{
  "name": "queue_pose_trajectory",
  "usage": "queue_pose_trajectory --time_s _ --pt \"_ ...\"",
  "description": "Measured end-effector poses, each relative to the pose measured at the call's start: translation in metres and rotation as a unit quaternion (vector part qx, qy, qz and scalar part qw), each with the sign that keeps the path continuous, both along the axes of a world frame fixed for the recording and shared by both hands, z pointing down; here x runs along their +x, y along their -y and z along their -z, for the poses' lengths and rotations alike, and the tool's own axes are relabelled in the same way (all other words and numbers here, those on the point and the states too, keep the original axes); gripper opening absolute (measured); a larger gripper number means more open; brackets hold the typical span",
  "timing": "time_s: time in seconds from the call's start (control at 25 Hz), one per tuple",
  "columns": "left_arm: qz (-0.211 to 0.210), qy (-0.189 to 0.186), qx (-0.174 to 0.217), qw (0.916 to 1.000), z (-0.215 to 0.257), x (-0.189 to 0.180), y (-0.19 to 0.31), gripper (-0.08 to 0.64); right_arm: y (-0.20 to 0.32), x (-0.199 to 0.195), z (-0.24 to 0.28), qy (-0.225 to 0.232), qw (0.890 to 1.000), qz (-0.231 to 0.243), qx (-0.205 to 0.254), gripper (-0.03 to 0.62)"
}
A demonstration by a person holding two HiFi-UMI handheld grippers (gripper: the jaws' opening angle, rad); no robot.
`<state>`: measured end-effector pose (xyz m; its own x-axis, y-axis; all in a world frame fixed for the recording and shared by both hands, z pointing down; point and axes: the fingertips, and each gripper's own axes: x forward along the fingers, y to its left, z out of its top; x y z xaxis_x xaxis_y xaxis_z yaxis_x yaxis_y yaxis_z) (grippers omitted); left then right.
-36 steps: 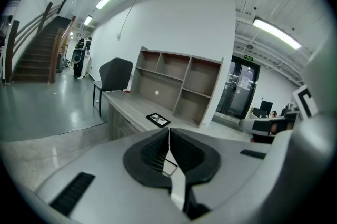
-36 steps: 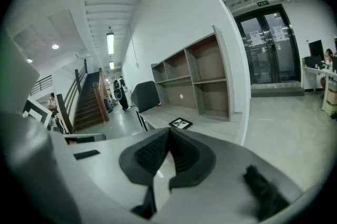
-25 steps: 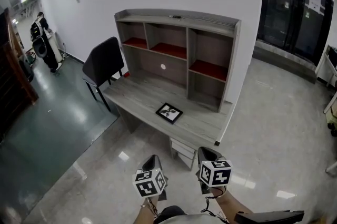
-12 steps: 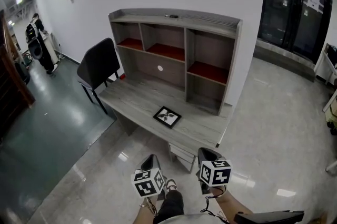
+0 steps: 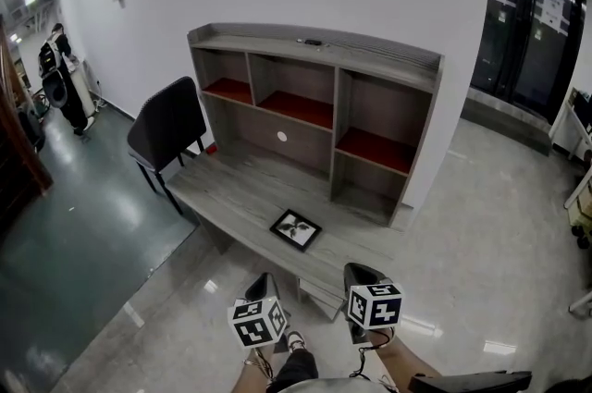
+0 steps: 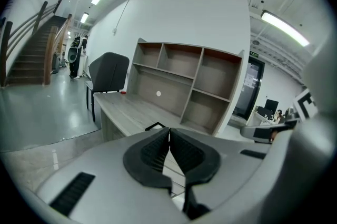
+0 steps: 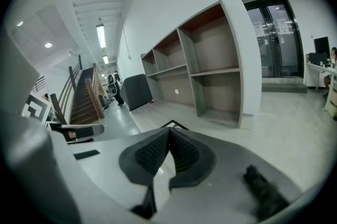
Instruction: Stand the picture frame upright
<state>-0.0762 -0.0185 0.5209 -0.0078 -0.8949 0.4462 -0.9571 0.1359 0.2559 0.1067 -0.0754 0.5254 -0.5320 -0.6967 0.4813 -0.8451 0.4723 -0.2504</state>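
Two hand-held grippers show at the bottom of the head view, both held over the glossy grey floor (image 5: 462, 225) and well apart from the work.

The left gripper (image 5: 266, 283) has its ribbed black fingers (image 6: 152, 152) pressed together at the tips. Nothing is held between them.

The right gripper (image 5: 357, 275) is in the same condition: its fingers (image 7: 152, 153) meet at the tips and grip nothing.

The black-edged rectangular picture frame (image 5: 296, 229) lies flat, face up, on the grey wood-grain surface (image 5: 231, 188). It sits near the front edge, towards the right half. The picture in it shows a dark leaf-like motif on white. One black corner of the frame shows just above the closed fingertips in the left gripper view (image 6: 155, 126) and in the right gripper view (image 7: 174, 124).

A grey shelving unit (image 5: 339, 128) with red-floored compartments stands along the back of the surface, against the white wall. The compartments appear unoccupied.

A black chair (image 5: 166, 125) stands at the left end of the surface.
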Motion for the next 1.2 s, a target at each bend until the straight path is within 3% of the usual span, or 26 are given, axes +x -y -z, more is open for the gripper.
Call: queue_pose_trajectory --time_s 1.2 --pt "-0.016 -0.021 -0.009 0.9996 -0.009 -0.093 0.168 0.017 0.156 -0.085 0.001 -0.028 0.999 -0.019 -0.012 0.031"
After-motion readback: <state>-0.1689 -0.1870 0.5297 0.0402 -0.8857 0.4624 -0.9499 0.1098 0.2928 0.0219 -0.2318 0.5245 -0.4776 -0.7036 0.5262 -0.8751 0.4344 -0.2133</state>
